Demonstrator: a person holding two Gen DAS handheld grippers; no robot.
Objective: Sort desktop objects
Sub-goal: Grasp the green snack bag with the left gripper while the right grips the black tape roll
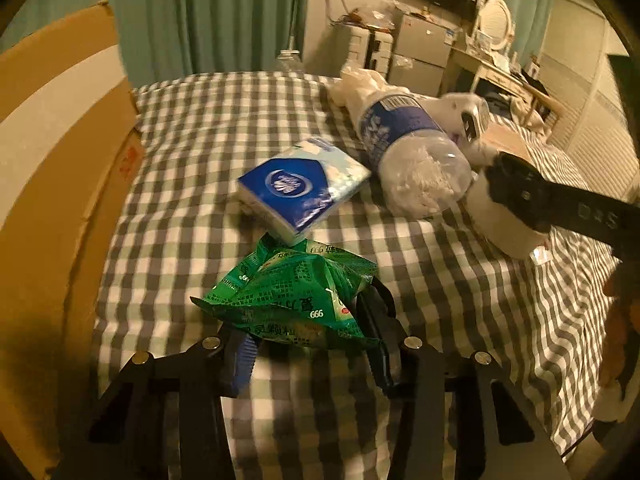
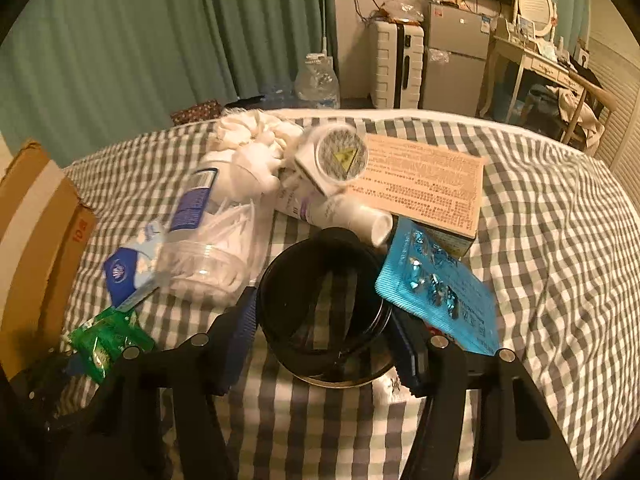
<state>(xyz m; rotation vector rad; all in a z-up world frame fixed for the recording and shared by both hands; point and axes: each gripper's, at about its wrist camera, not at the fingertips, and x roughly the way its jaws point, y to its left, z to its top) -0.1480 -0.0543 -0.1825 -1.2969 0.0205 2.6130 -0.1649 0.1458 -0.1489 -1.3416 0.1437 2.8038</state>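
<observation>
A: Left wrist view has the left gripper (image 1: 308,344) closed on the crinkled green foil sachet pack (image 1: 292,300), its blue ribbed pads (image 1: 240,364) pinching the pack's near edge just above the grey-and-white checked cloth (image 1: 460,280). Does the other camera show that?

B: Only partly. The right wrist view shows the green pack (image 2: 108,336) at lower left with a dark gripper part by it, but not the pinch itself. What it shows and yours doesn't: the right gripper (image 2: 324,332) clamped around a round black ring-shaped holder (image 2: 324,304), both pads against its sides. You can see cloth through it.

A: In mine that right gripper (image 1: 516,196) is only a black finger against something white, so its state can't be told there.

B: Mine also shows a blue foil blister sheet (image 2: 440,292) of pills beside the ring, a flat beige printed box (image 2: 424,184) behind, and a white tube (image 2: 352,216).

A: Both show the soft blue-and-white tissue packet (image 1: 300,192) and the clear plastic bottle (image 1: 412,156) lying on its side with white wadding inside. The brown cardboard box (image 1: 56,168) stands at the left edge.

B: Contents of that box aren't visible from either camera.
</observation>
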